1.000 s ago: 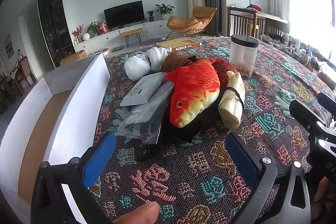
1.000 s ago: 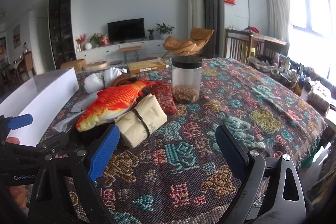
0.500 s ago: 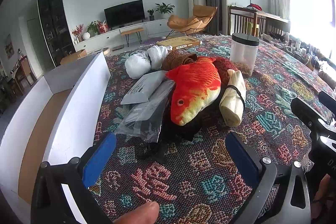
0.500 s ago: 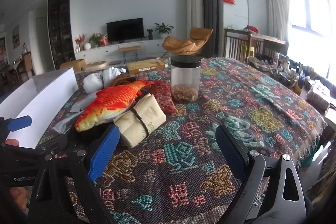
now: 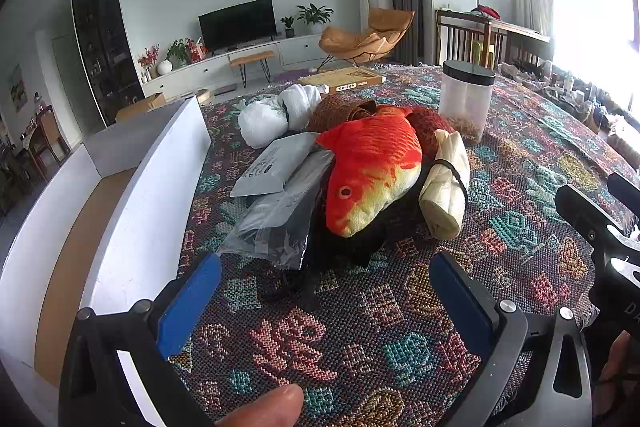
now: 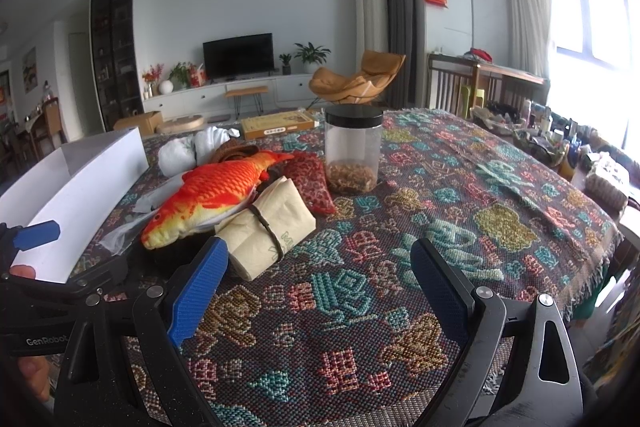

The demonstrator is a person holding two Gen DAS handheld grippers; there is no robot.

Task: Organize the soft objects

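Note:
An orange plush fish [image 5: 372, 171] lies on a pile of soft things on the patterned tablecloth [image 5: 520, 227]; it also shows in the right wrist view [image 6: 216, 195]. Beside it lie a cream rolled cloth [image 5: 446, 183] with a black band, a red knitted piece [image 5: 430, 131], a brown woven piece [image 5: 340, 111], white bundles [image 5: 276, 115], grey plastic packets [image 5: 276, 199] and black fabric [image 5: 352, 247]. My left gripper [image 5: 324, 303] is open and empty, just short of the pile. My right gripper [image 6: 316, 287] is open and empty, to the right of the cream roll [image 6: 268, 231].
An open white box [image 5: 100, 211] with a brown floor stands left of the pile. A clear jar [image 5: 466, 99] with a black lid holds brown bits behind the pile. A flat yellow box [image 5: 342, 81] lies at the far edge.
Both grippers have hardly moved; the right one has drifted slightly. Nothing was taken hold of.

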